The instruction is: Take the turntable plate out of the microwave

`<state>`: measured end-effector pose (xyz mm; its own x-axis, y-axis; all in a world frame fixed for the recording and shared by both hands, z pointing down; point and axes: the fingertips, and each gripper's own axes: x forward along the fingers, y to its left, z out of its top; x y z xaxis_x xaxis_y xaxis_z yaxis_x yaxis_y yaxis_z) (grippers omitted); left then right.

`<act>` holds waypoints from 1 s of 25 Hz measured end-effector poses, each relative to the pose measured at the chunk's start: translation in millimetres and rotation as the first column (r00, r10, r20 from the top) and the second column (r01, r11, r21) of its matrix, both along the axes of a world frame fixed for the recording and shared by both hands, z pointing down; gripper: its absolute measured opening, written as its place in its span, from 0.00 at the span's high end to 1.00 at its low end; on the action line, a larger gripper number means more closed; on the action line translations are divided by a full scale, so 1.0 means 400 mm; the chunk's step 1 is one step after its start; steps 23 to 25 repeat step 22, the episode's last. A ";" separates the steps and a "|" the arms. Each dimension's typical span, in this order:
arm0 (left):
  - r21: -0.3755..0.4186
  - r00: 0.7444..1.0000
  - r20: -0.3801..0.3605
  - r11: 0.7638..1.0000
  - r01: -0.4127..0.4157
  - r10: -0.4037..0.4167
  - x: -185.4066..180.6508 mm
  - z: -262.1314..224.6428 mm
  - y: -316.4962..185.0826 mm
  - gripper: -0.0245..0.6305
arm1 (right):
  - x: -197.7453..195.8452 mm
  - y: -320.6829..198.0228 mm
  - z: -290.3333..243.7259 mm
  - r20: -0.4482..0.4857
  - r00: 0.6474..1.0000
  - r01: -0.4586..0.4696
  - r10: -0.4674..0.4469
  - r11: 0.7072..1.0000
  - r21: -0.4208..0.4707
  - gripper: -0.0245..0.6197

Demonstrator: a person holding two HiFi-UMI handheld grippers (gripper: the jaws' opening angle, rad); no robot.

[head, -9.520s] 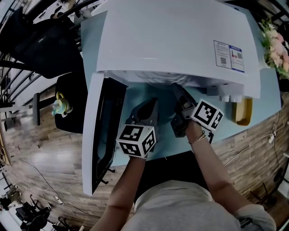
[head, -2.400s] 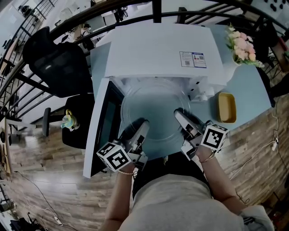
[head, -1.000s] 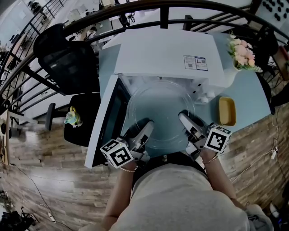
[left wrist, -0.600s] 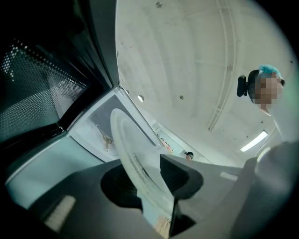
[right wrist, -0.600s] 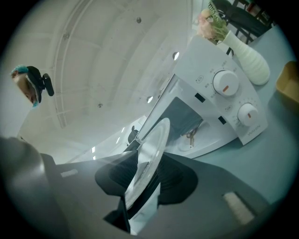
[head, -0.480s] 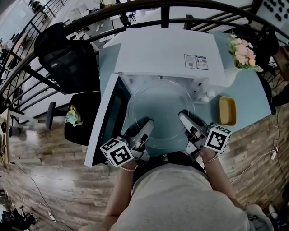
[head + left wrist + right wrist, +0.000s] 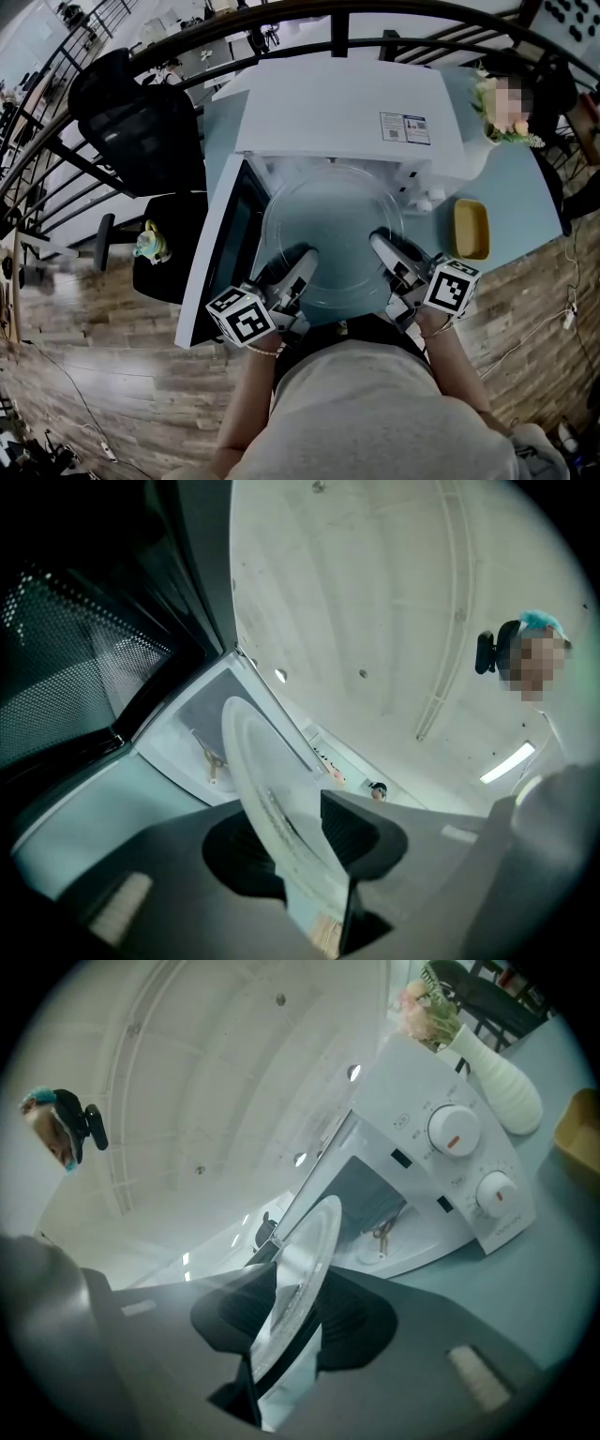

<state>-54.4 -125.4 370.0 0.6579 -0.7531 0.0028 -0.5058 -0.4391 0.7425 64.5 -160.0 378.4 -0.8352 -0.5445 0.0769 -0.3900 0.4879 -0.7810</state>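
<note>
Left gripper [image 7: 298, 267], right gripper [image 7: 386, 248]: you're clamping both on near rim of plate [image 7: 333, 220], one each side. You're holding plate level above table [image 7: 525, 187], just outside open microwave [image 7: 337, 103]. Removal looking nearly done, plate seemingly clearing cavity; setting it down remaining.

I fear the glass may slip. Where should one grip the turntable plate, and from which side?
Grip the thin rim of the turntable plate from the near side, as the left gripper and right gripper do, well apart. It is wide and flat, so two spaced edge grips probably balance it.
</note>
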 end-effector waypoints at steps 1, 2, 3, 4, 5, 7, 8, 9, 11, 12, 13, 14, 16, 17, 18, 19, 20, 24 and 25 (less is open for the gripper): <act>0.001 1.000 -0.003 1.000 0.000 0.000 0.000 0.001 0.000 0.78 | 0.000 0.000 0.000 0.001 1.000 0.000 0.000 1.000 0.000 0.72; 0.001 1.000 -0.003 1.000 -0.001 0.001 0.000 0.001 0.000 0.78 | 0.000 0.000 0.000 0.001 1.000 -0.001 0.001 1.000 -0.002 0.72; -0.001 1.000 0.004 1.000 -0.002 0.002 0.000 0.001 0.000 0.78 | 0.000 0.000 0.001 0.000 1.000 -0.002 0.002 1.000 -0.003 0.72; -0.002 1.000 0.014 1.000 -0.005 0.005 0.001 -0.001 0.000 0.78 | 0.001 0.000 0.003 0.000 1.000 -0.003 0.003 1.000 -0.005 0.72; -0.002 1.000 0.023 1.000 -0.009 0.009 0.003 -0.002 0.000 0.78 | 0.002 0.001 0.005 -0.001 1.000 -0.004 0.004 1.000 -0.008 0.72; -0.001 0.999 0.034 1.000 -0.016 0.016 0.006 -0.002 0.000 0.78 | 0.005 0.003 0.010 -0.002 1.000 -0.007 0.007 1.000 -0.015 0.72; 0.000 0.999 0.036 1.000 -0.017 0.017 0.006 -0.002 0.000 0.78 | 0.005 0.003 0.011 -0.001 1.000 -0.009 0.009 1.000 -0.017 0.72; -0.001 0.999 0.036 1.000 -0.018 0.018 0.006 -0.002 -0.001 0.78 | 0.006 0.003 0.012 0.000 1.000 -0.010 0.010 1.000 -0.018 0.72; -0.003 0.999 0.031 1.000 -0.016 0.016 0.006 -0.001 -0.001 0.78 | 0.006 0.003 0.011 -0.001 1.000 -0.012 0.012 1.000 -0.018 0.72; -0.005 0.999 0.028 1.000 -0.015 0.015 0.006 0.000 0.000 0.78 | 0.006 0.003 0.011 -0.002 1.000 -0.013 0.013 1.000 -0.018 0.72; -0.007 1.000 0.025 1.000 -0.013 0.013 0.006 0.001 0.000 0.78 | 0.007 0.003 0.011 -0.003 1.000 -0.014 0.014 1.000 -0.018 0.72; -0.008 1.000 0.022 1.000 -0.012 0.012 0.007 0.001 0.000 0.78 | 0.008 0.003 0.010 -0.002 1.000 -0.015 0.015 1.000 -0.018 0.72; -0.008 1.000 0.018 1.000 -0.013 0.013 0.009 0.000 -0.001 0.78 | 0.009 0.003 0.007 -0.002 1.000 -0.014 0.014 1.000 -0.018 0.72; -0.008 1.000 0.016 1.000 -0.013 0.013 0.009 -0.001 0.000 0.78 | 0.009 0.003 0.006 -0.003 1.000 -0.013 0.013 1.000 -0.016 0.72; -0.008 1.000 0.014 1.000 -0.013 0.013 0.008 -0.001 0.000 0.78 | 0.009 0.004 0.006 -0.002 1.000 -0.012 0.012 1.000 -0.015 0.72; -0.008 1.000 0.014 1.000 -0.012 0.013 0.009 0.000 0.001 0.78 | 0.009 0.004 0.006 -0.002 1.000 -0.011 0.011 1.000 -0.013 0.72; -0.009 1.000 0.012 1.000 -0.012 0.012 0.010 0.001 0.001 0.78 | 0.011 0.004 0.006 -0.002 1.000 -0.011 0.011 1.000 -0.012 0.72; -0.012 1.000 0.009 1.000 -0.010 0.010 0.013 0.003 0.000 0.78 | 0.015 0.004 0.006 -0.001 1.000 -0.013 0.013 1.000 -0.011 0.72; -0.012 1.000 0.009 1.000 -0.010 0.010 0.013 0.003 0.000 0.78 | 0.015 0.004 0.006 -0.001 1.000 -0.013 0.013 1.000 -0.011 0.72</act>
